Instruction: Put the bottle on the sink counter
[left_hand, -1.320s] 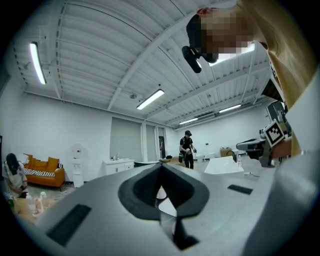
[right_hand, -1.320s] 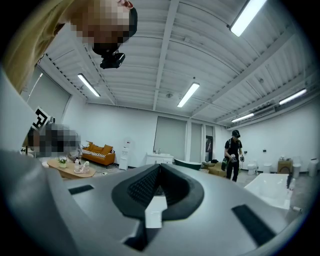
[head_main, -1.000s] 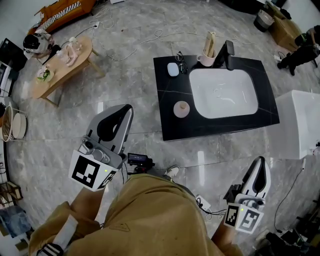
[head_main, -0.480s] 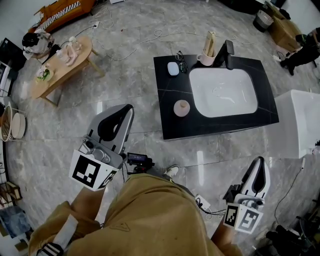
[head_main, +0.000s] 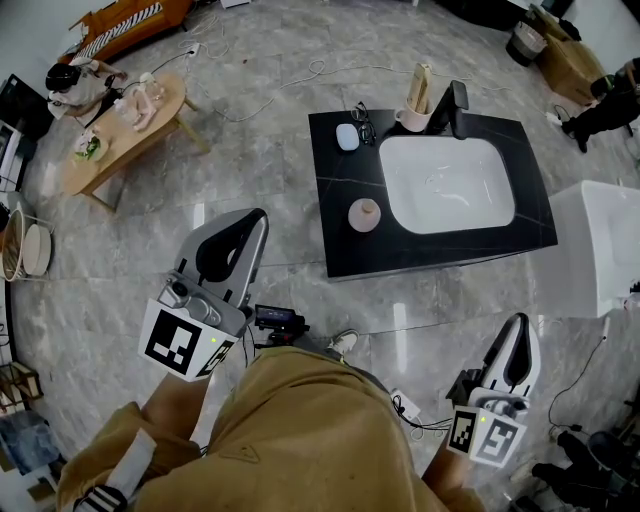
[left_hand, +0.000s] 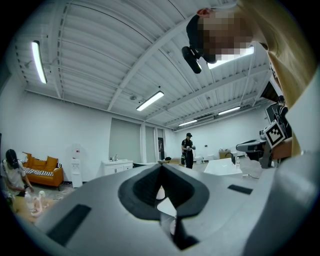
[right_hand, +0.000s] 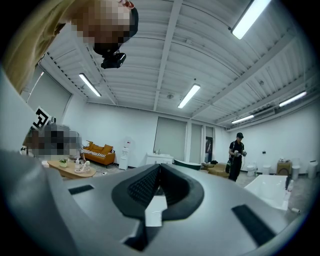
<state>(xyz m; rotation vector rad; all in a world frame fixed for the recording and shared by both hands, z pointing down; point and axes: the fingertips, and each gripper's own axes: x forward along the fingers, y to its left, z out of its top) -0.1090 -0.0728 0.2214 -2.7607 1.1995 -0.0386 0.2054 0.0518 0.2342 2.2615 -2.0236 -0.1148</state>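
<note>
A low wooden table (head_main: 120, 135) stands at the far left with small pale bottles (head_main: 140, 100) on it; the same bottles (right_hand: 80, 166) show far off in the right gripper view. The black sink counter (head_main: 340, 230) with its white basin (head_main: 445, 185) lies ahead on the right. My left gripper (head_main: 254, 216) hovers over the floor, between the table and the counter, shut and empty; its jaws (left_hand: 161, 166) meet at the tip. My right gripper (head_main: 520, 322) hangs lower right, short of the counter's near edge, also shut with nothing in it (right_hand: 160, 166).
On the counter sit a pinkish round dish (head_main: 364, 216), a white soap-like piece (head_main: 346, 138), glasses (head_main: 362, 112), a cup with a tube (head_main: 414, 108) and a black faucet (head_main: 452, 106). Cables (head_main: 300, 75) trail over the marble floor. A white tub (head_main: 600, 250) stands at right. A person (head_main: 75, 85) sits by the table.
The person by the wooden table has shifted a little. Both grippers stay where they were.
</note>
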